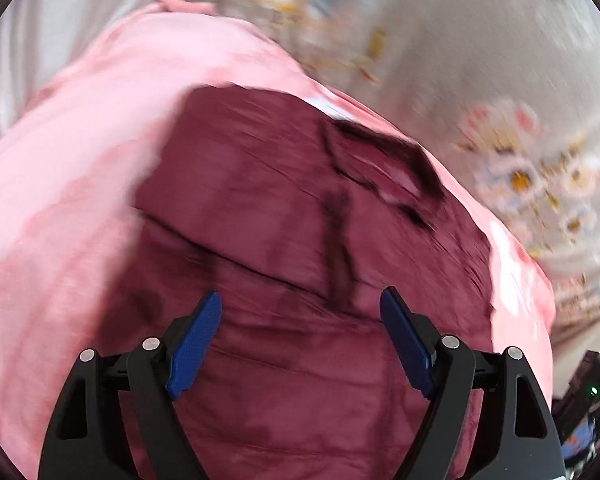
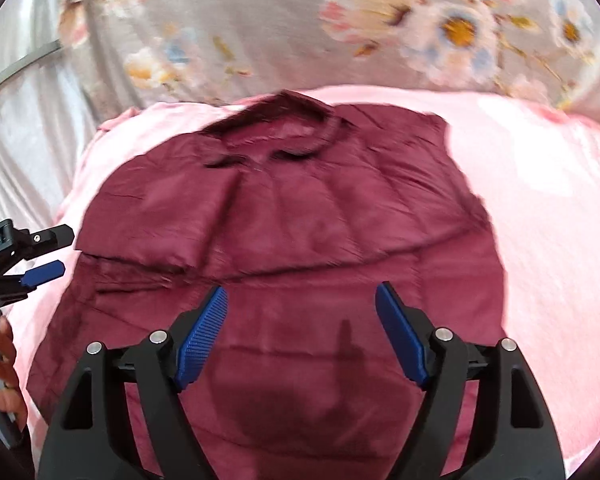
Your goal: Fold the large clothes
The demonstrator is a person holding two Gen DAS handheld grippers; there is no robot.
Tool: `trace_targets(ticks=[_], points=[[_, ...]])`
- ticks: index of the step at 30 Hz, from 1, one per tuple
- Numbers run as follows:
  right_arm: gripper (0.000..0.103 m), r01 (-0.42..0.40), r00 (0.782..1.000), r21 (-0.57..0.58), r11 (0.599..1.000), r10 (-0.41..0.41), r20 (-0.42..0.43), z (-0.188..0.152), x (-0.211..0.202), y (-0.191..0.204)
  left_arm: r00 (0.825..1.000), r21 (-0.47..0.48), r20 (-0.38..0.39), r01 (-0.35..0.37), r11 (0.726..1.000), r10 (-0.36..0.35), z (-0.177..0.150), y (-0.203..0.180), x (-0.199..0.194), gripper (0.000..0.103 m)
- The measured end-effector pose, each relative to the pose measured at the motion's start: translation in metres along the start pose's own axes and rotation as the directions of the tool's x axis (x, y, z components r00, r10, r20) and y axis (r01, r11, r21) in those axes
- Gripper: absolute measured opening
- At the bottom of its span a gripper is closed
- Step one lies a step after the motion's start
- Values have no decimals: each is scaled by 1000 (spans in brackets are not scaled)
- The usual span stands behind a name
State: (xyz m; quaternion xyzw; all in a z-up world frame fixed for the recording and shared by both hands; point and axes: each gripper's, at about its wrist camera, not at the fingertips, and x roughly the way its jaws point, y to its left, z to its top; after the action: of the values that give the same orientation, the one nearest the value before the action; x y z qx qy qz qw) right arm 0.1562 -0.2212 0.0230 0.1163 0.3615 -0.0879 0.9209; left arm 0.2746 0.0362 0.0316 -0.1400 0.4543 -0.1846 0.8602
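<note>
A dark maroon collared shirt [image 1: 284, 216] lies flat on a pink cloth [image 1: 80, 160], partly folded, with its collar at the far end. It also shows in the right wrist view [image 2: 300, 216], with a folded sleeve at the left. My left gripper [image 1: 300, 316] is open and empty above the shirt's near part. My right gripper [image 2: 300, 308] is open and empty above the shirt's lower middle. The left gripper [image 2: 46, 256] also shows at the left edge of the right wrist view, open, beside the shirt's left edge.
The pink cloth [image 2: 540, 220] lies on a grey floral sheet [image 2: 260, 32]. The sheet also shows in the left wrist view [image 1: 480, 60]. A white curtain [image 2: 24, 128] hangs at the far left. Dark equipment [image 1: 588, 392] stands at the lower right.
</note>
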Motion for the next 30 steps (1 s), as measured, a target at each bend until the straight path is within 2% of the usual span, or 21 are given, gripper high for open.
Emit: trace_targets(ticks=[3, 6, 11, 12, 13, 14, 15, 16, 19, 21, 23, 25, 29, 30], points=[[75, -30, 1000, -89, 996, 30, -3, 8, 14, 38, 998, -21, 24, -56, 998, 56, 9, 21, -4, 79], [75, -32, 999, -182, 983, 30, -16, 14, 33, 75, 996, -47, 2, -90, 995, 90, 13, 41, 4, 79], [75, -22, 998, -279, 960, 4, -65, 15, 71, 114, 996, -109, -33, -90, 990, 87, 18, 60, 19, 79], [70, 7, 998, -308, 951, -27, -61, 14, 79, 118, 996, -118, -33, -89, 989, 86, 19, 62, 20, 79], [55, 35, 997, -324, 945, -57, -59, 15, 83, 117, 996, -121, -30, -88, 989, 85, 20, 64, 20, 79], [46, 58, 995, -328, 943, -81, -58, 16, 86, 115, 996, -125, -30, -90, 988, 87, 21, 65, 22, 79], [24, 75, 994, -300, 951, -97, -60, 21, 87, 105, 996, -127, -31, -90, 988, 87, 22, 66, 23, 79], [8, 72, 994, -262, 962, -91, -61, 24, 86, 95, 996, -129, -33, -86, 988, 83, 23, 66, 24, 79], [8, 97, 995, -67, 993, -98, -20, 36, 64, 37, 996, -142, -36, -83, 986, 79, 25, 71, 25, 79], [8, 136, 991, 62, 989, -136, -8, 35, 51, -6, 997, -151, -29, -78, 985, 75, 27, 73, 25, 79], [13, 169, 985, 159, 973, -163, -50, 26, 51, -48, 997, -162, -28, -75, 984, 72, 29, 75, 26, 79], [34, 171, 983, 219, 961, -151, -108, 18, 56, -76, 998, -186, -31, -56, 981, 51, 32, 77, 30, 79], [47, 94, 995, 318, 943, -75, -73, 11, 45, -108, 999, -231, -51, -16, 973, 5, 38, 76, 41, 79], [53, 85, 996, 332, 939, -69, -60, 13, 42, -113, 998, -243, -57, -10, 970, -4, 41, 76, 45, 79]])
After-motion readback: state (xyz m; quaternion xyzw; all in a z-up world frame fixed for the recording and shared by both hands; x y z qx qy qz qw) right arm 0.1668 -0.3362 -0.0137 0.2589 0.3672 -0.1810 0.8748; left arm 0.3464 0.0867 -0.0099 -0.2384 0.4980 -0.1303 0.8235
